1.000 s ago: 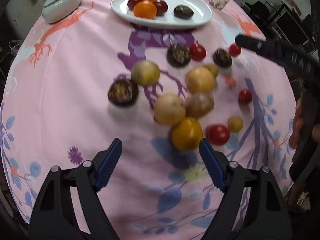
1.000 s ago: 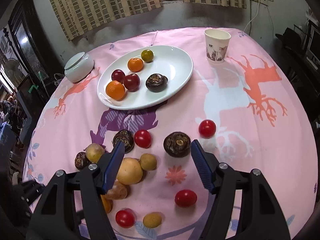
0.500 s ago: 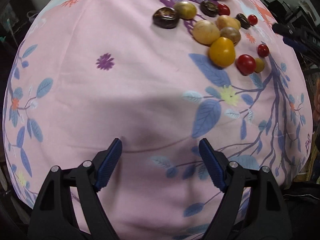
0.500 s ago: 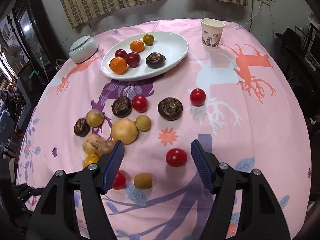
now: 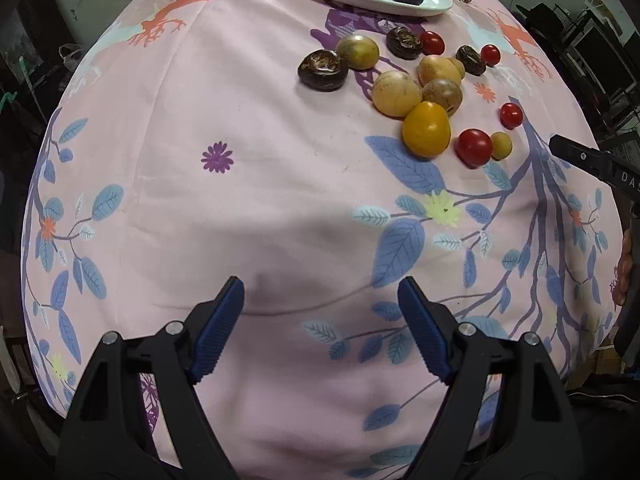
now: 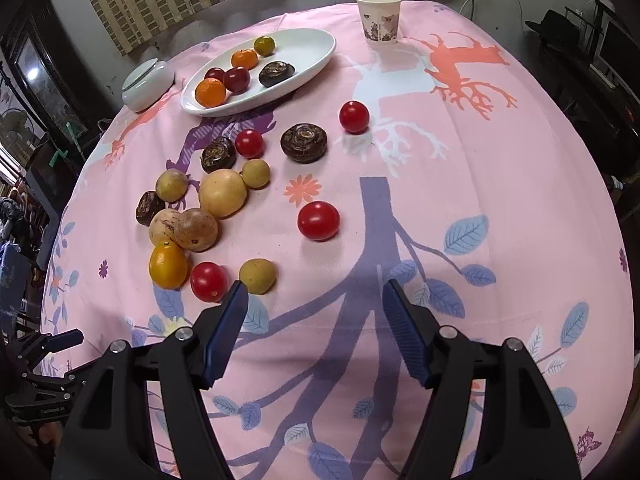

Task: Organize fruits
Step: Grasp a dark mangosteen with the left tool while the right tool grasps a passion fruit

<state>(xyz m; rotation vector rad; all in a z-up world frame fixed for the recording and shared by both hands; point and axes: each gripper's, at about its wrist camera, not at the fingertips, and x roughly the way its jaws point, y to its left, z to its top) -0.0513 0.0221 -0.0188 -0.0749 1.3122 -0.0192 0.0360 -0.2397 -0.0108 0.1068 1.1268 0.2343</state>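
Several loose fruits lie on the pink tablecloth: a yellow tomato (image 5: 426, 129), tan round fruits (image 6: 222, 193), dark water chestnuts (image 6: 303, 143) and red tomatoes (image 6: 318, 221). The white oval plate (image 6: 316, 46) at the far side holds oranges, dark red fruits and one chestnut. My left gripper (image 5: 320, 294) hangs open over bare cloth, well short of the pile. My right gripper (image 6: 315, 294) is open and empty too, with a red tomato just ahead of it. A small tan fruit (image 6: 258, 276) lies beside its left finger (image 6: 224, 328).
A paper cup (image 6: 378, 18) stands at the far right of the table. A pale lidded bowl (image 6: 147, 85) sits left of the plate. The cloth falls over the table's near edge below both grippers. Dark furniture surrounds the table.
Both grippers have drawn back toward the near edge. The left one left its place over the pile. The chestnut that lay between the right fingers now lies far ahead.
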